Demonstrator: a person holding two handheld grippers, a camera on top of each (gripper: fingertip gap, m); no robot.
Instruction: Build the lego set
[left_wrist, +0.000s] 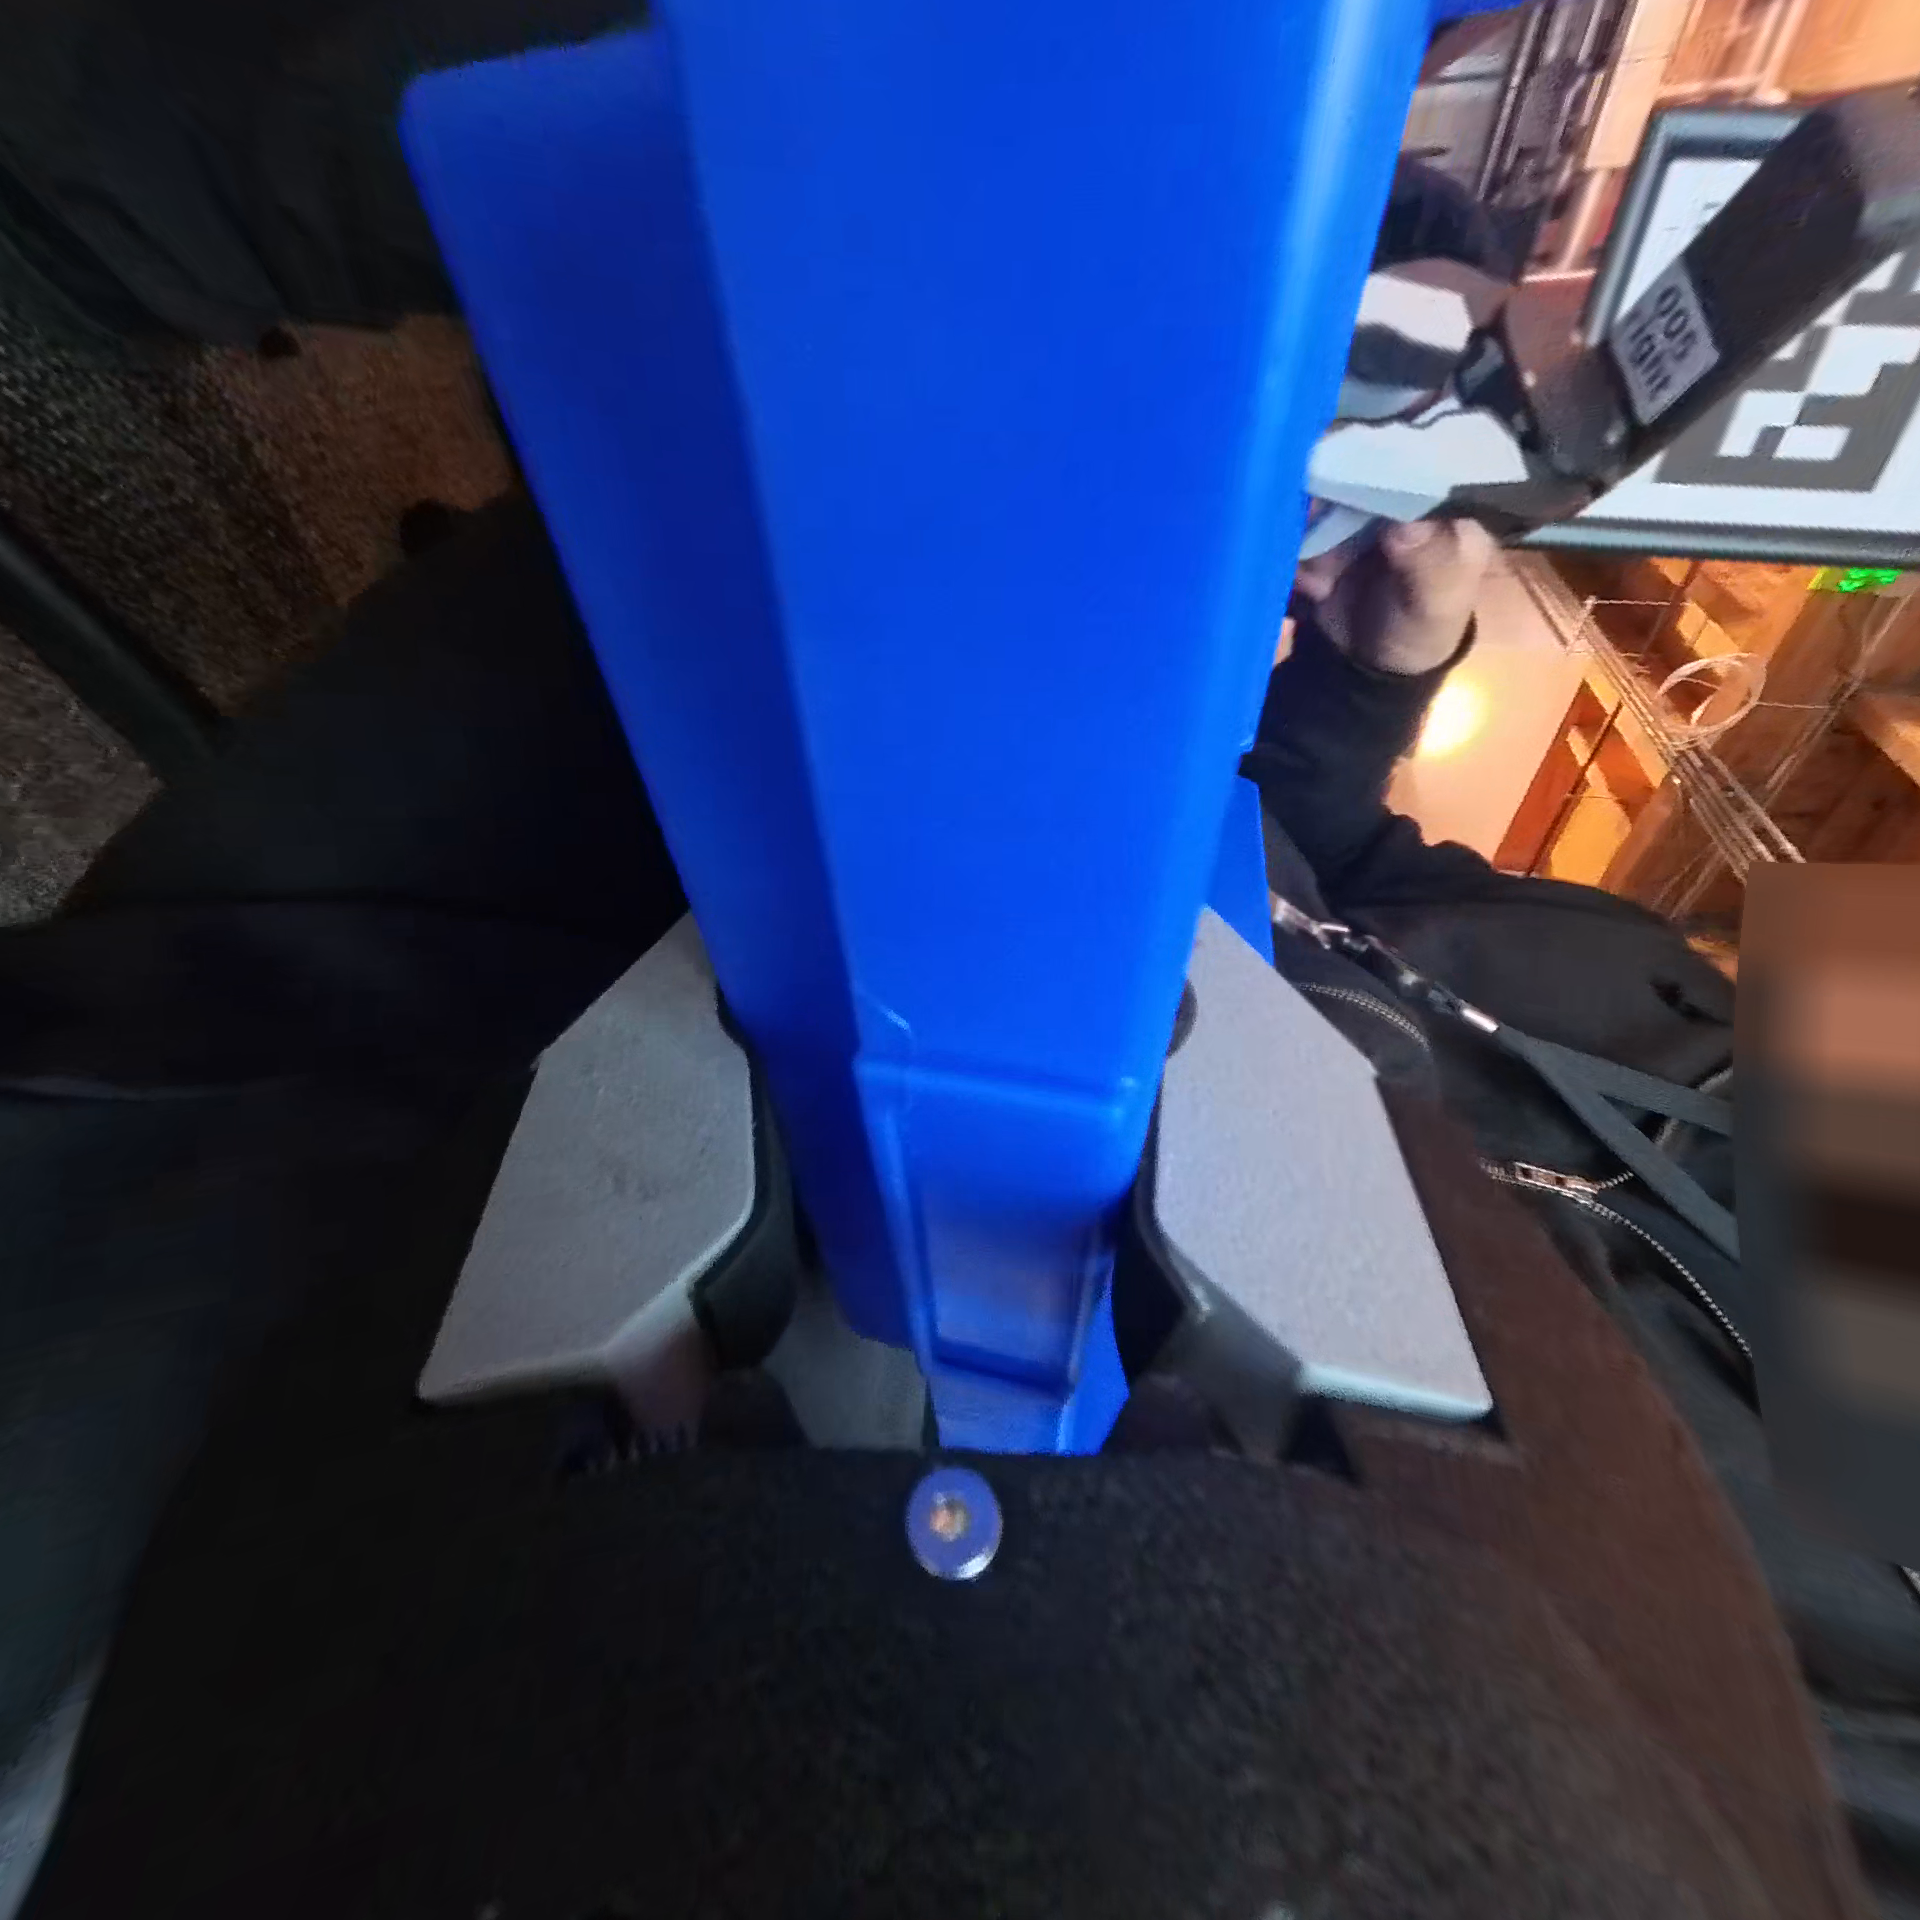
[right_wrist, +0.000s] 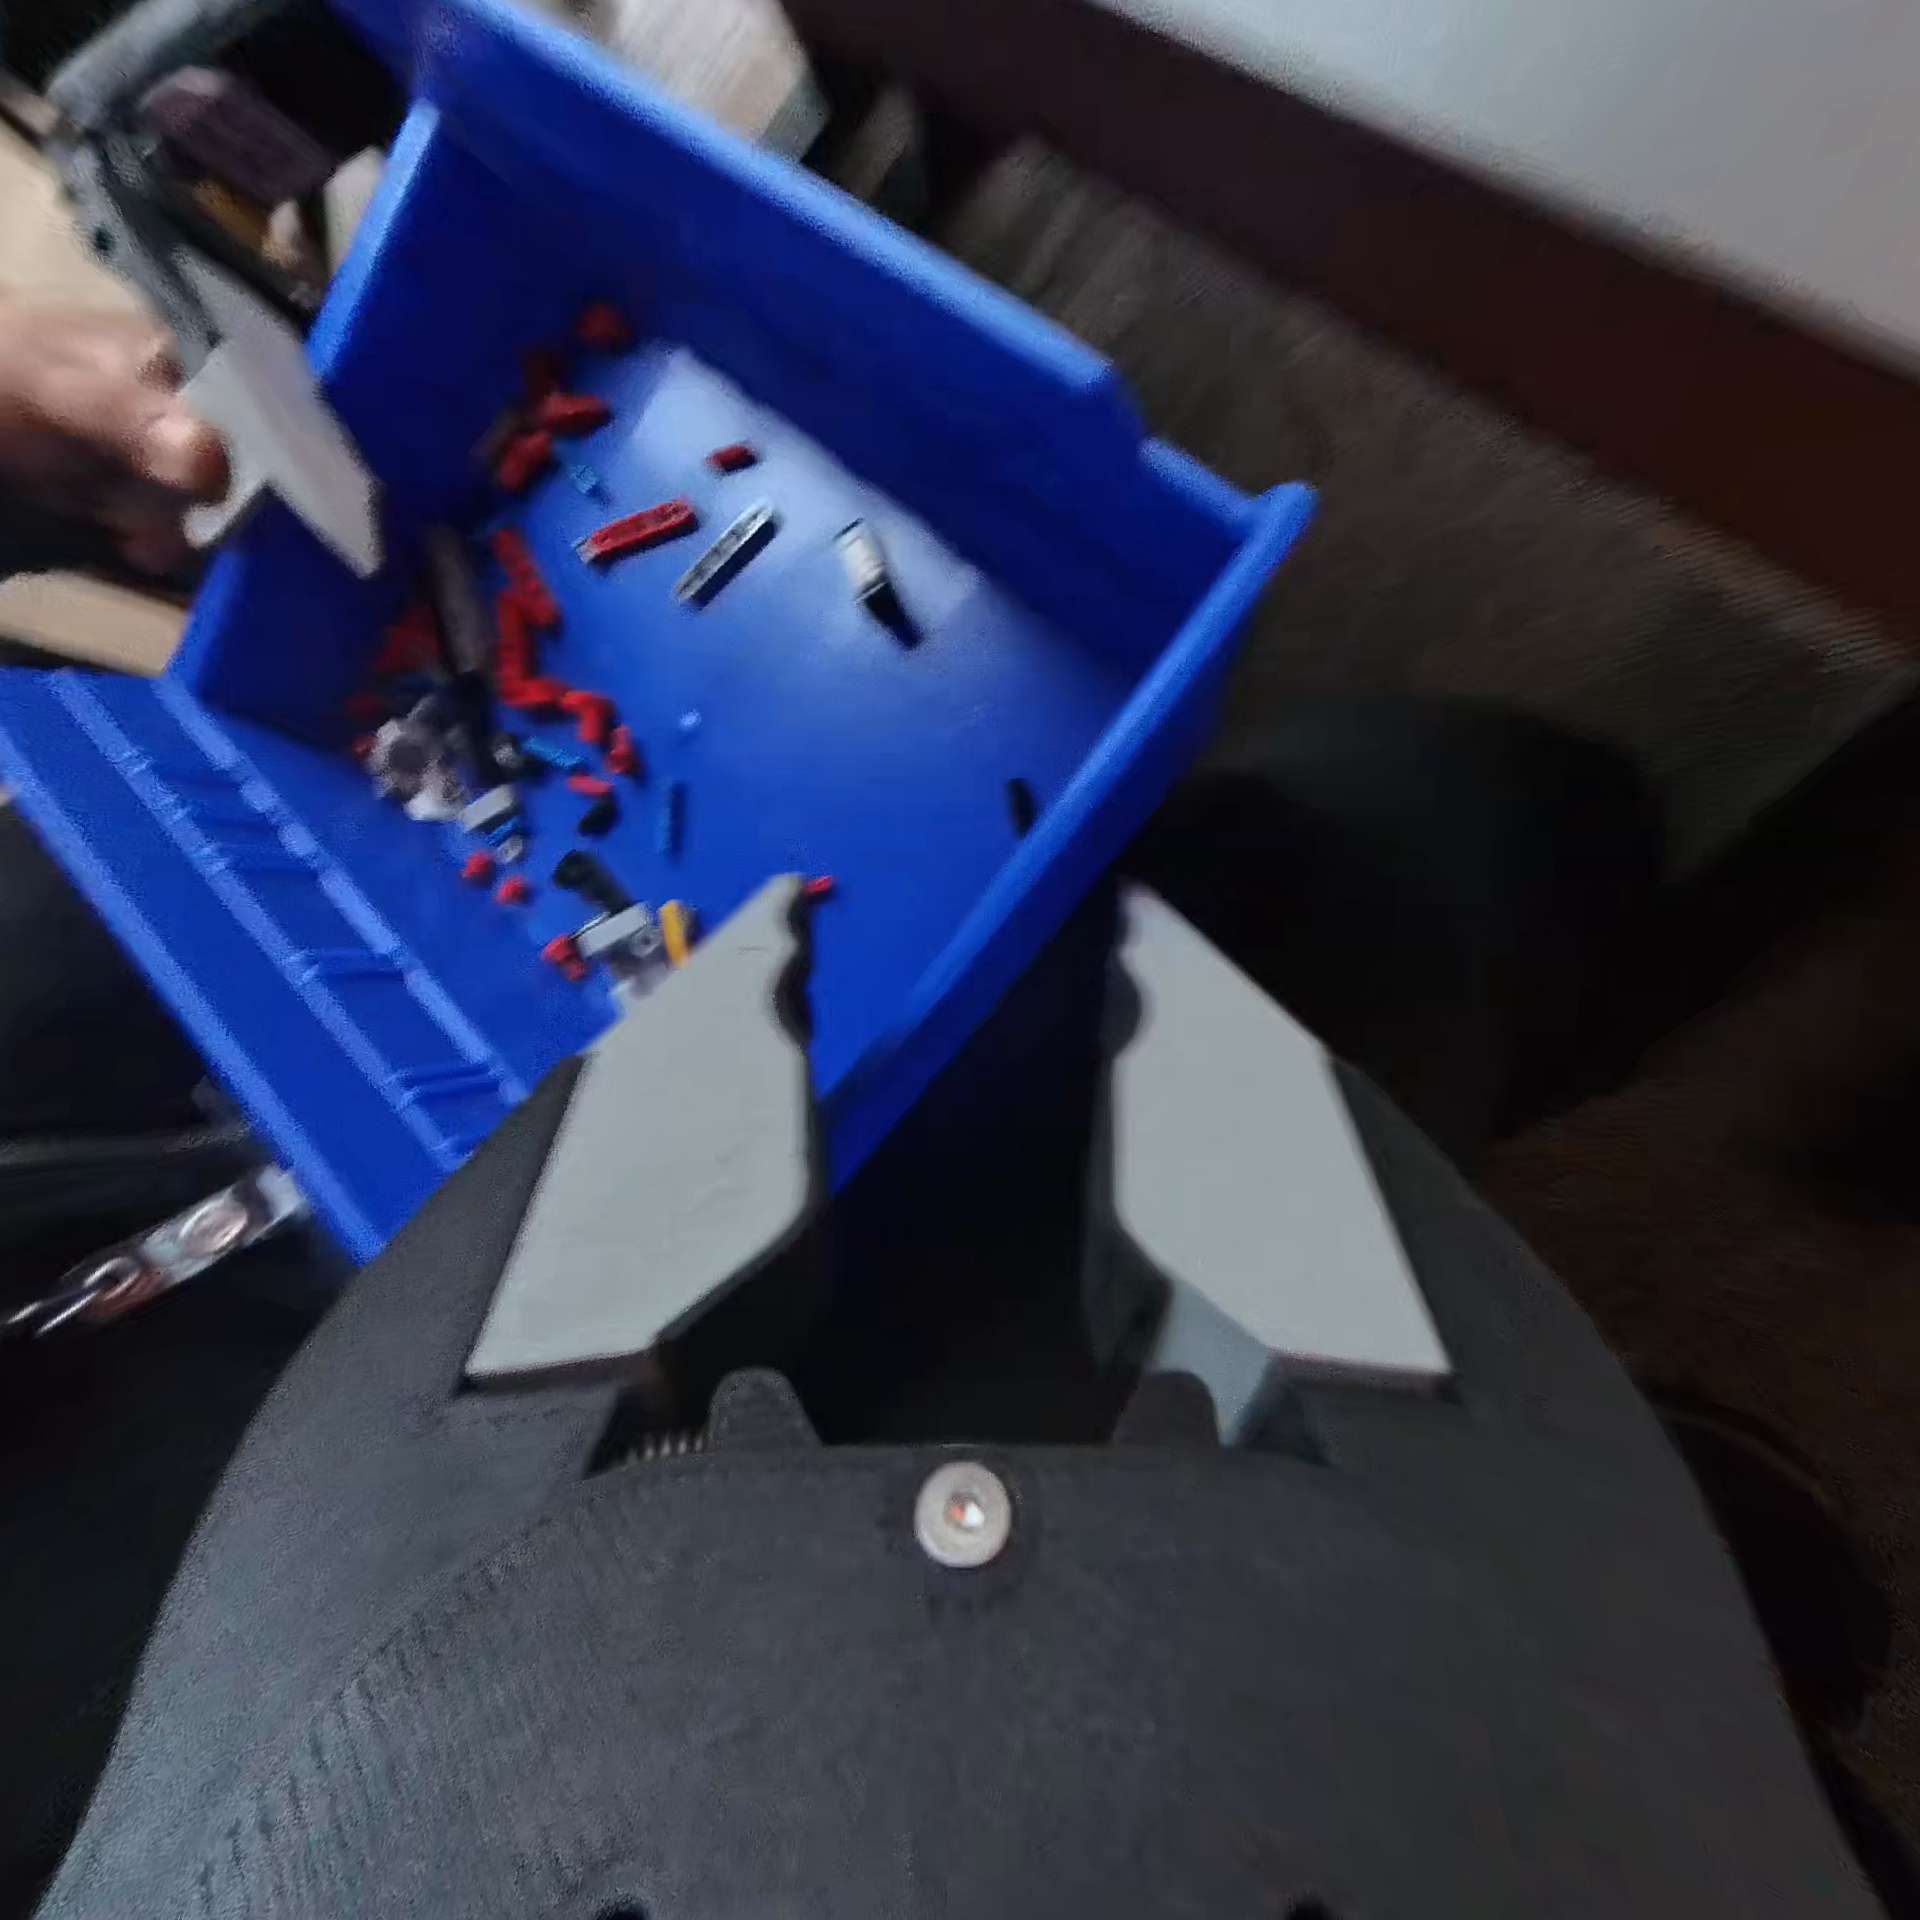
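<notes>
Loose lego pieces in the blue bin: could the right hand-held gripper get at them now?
Probably not: the right hand-held gripper is clamped on the blue bin wall, so it must release before reaching the lego pieces.

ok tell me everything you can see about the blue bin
The blue bin is an open-topped, rectangular tub of smooth moulded plastic with a thick rim and ribbed outer walls. It is tilted and off the floor, held from both sides: the right gripper straddles its near wall, one finger inside and one outside, and the left gripper clamps the opposite rim. Loose lego pieces, mostly red with some black and grey, lie scattered on its floor, bunched toward the left gripper's side.
</notes>
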